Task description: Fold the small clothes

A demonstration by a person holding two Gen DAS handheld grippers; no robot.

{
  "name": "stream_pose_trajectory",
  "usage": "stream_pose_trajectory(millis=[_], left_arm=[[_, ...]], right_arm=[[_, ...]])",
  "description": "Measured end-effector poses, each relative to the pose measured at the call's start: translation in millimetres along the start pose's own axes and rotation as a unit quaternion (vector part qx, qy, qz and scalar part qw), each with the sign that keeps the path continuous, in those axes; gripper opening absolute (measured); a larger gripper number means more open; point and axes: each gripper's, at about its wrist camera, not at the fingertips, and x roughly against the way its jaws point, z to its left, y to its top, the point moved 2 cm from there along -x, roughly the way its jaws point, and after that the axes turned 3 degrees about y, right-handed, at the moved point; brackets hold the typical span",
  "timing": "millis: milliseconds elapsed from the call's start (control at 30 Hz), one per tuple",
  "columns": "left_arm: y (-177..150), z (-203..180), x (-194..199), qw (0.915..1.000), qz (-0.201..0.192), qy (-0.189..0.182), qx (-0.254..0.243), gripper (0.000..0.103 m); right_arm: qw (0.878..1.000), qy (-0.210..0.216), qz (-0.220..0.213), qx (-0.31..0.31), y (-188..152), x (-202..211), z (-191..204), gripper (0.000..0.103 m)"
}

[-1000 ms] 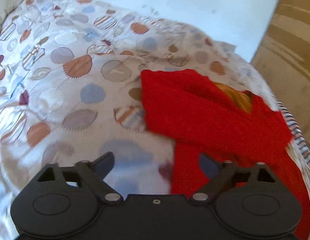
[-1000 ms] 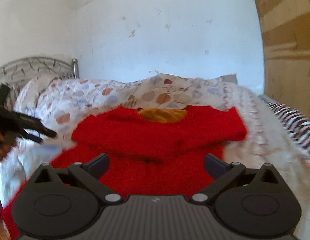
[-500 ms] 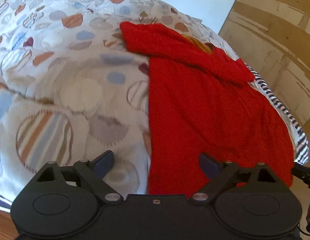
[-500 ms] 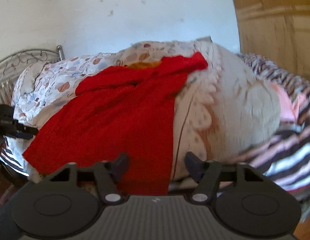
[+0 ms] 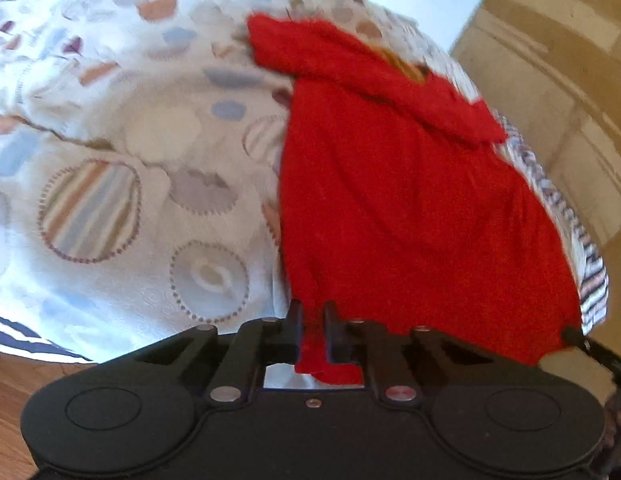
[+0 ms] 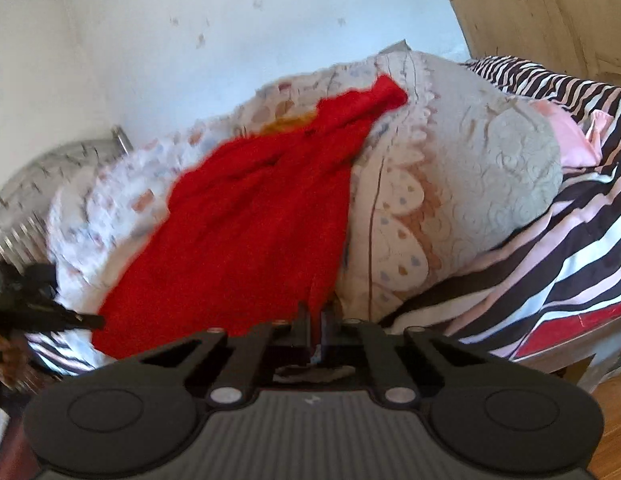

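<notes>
A red knit garment with an orange lining at the neck lies spread lengthwise on the patterned quilt, its folded top far from me. My left gripper is shut on the garment's near left hem corner. In the right wrist view the same garment runs up the bed, and my right gripper is shut on its near right hem corner. The left gripper also shows at the left edge of the right wrist view.
A grey-and-cream frilled pillow lies right of the garment. A black, white and pink striped sheet covers the bed's right side. A metal headboard stands far left. A wooden wardrobe and wooden floor border the bed.
Both grippers have pulled back to the garment's near hem and closed on its two corners; they were open before. The views have swung toward the bed's near edge.
</notes>
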Motion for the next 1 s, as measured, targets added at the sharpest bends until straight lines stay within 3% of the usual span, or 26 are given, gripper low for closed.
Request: stream_pose_trajectory(millis=[100, 233, 400, 733, 867, 1000], left_arm=[[1, -7, 29, 0.9989, -0.039, -0.015, 0.020, 0.009], [1, -14, 72, 0.9960, -0.086, -0.011, 0.020, 0.008], [-17, -23, 114, 0.9941, -0.106, -0.017, 0.014, 0.007], [-100, -35, 195, 0.9964, -0.067, -0.047, 0.024, 0.007], [-120, -37, 196, 0.9975, -0.049, -0.047, 0.018, 0.008], [-131, -37, 173, 0.9993, -0.023, -0.029, -0.004, 0.008]], right_arm=[[0.999, 0.029, -0.027, -0.013, 14, 28, 5, 0.003], [0.998, 0.034, -0.043, 0.034, 24, 58, 25, 0.003], [0.995, 0.046, -0.042, 0.072, 16, 96, 49, 0.003], [0.996, 0.043, -0.012, 0.079, -17, 205, 71, 0.003], [0.995, 0.019, 0.018, 0.092, -32, 199, 66, 0.003], [0.988, -0.011, 0.048, 0.145, -54, 179, 63, 0.003]])
